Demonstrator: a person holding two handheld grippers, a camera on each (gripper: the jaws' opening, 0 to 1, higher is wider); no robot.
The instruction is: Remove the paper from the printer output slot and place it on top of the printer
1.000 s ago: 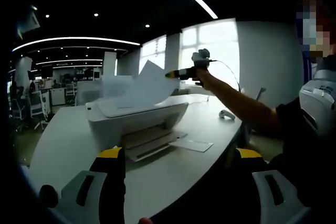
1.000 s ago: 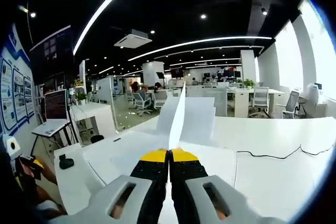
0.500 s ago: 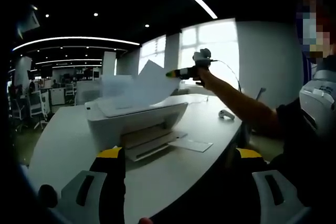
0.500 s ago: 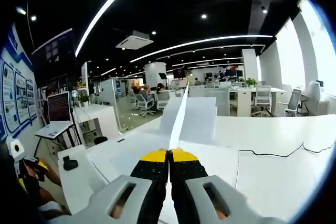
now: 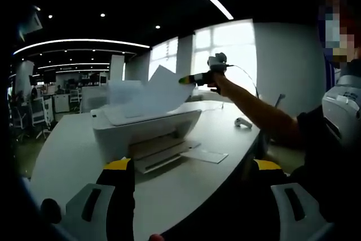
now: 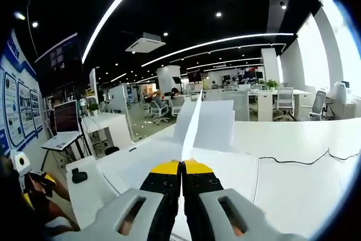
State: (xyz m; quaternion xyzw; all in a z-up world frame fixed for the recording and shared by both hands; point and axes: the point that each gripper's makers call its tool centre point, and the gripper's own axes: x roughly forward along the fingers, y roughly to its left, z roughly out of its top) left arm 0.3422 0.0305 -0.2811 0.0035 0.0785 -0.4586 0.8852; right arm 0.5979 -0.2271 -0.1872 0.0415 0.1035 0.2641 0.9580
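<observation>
Office ceiling strips and spot lights ran over a wide room with desks and chairs far behind, and a white curved counter (image 5: 67, 145) carried a white printer (image 5: 144, 128) near its middle. Just beside the printer's front tray a flat sheet (image 5: 206, 155) lay on the counter, and a small dark object (image 5: 243, 122) sat farther off toward the window side. In the right gripper view a black cable (image 6: 299, 159) trailed across the counter, and a laptop (image 6: 62, 134) stood on another desk at the left. In the left gripper view the left tool (image 5: 189, 176) hung low in front of the printer, jaws wide apart and holding nothing. The right tool (image 5: 194, 78) reached in on an outstretched arm, its jaws closed on the paper (image 5: 152, 91), which stood raised and tilted above the printer's top. In the right gripper view the right tool (image 6: 181, 169) pinched that paper (image 6: 192, 128) edge-on between its yellow tips.
</observation>
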